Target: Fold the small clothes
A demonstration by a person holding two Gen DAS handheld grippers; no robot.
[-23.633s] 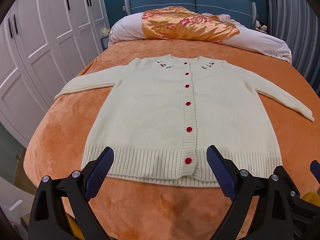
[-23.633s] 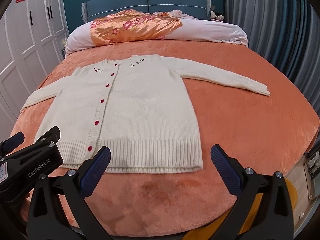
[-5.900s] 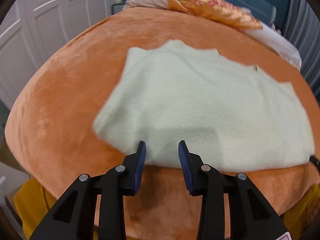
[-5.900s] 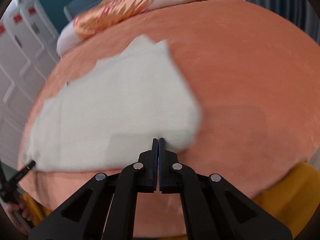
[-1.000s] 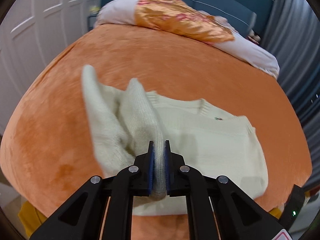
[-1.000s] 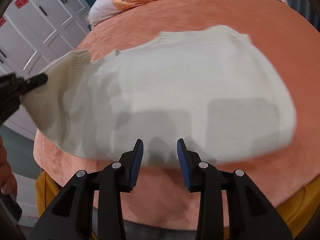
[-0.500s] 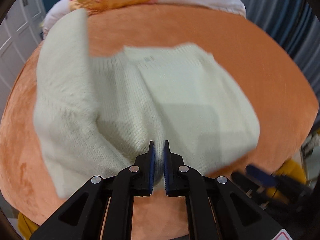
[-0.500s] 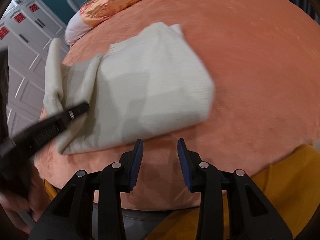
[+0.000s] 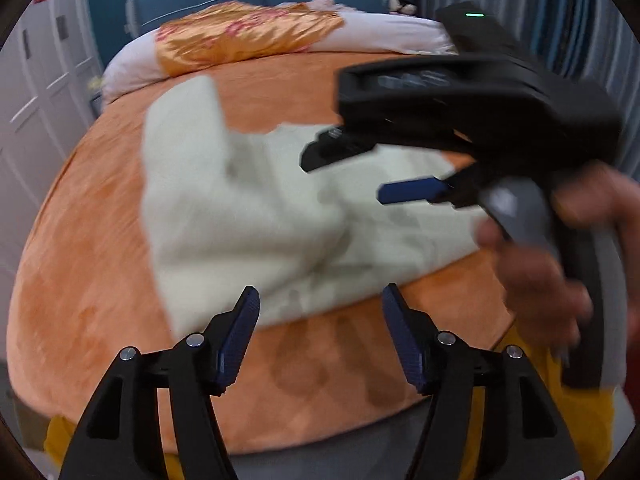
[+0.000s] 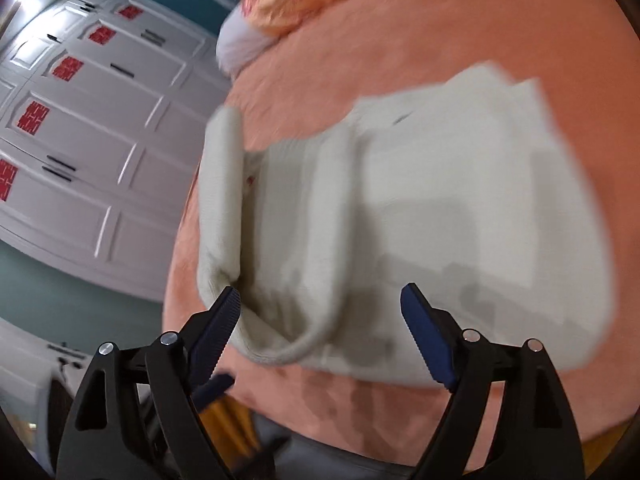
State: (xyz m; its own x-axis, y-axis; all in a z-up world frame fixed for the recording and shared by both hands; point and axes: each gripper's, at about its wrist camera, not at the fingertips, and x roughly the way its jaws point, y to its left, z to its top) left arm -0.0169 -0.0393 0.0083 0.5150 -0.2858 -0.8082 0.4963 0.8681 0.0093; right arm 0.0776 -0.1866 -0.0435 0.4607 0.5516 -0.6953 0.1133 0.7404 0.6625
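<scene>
An orange bed (image 9: 100, 264) fills both views, and a cream sweater (image 9: 248, 216) lies on it near the front edge, partly folded, with one loose flap standing up at its left side. White wardrobe doors (image 10: 80, 128) stand beside the bed. The right gripper (image 10: 320, 314) hangs low over the sweater's near edge, tilted, its jaws spread wide and holding nothing. A bare hand (image 9: 548, 264) grips its handle, seen blurred from the left camera. The left gripper (image 9: 318, 308) points at the sweater's front edge, jaws also spread and empty.
</scene>
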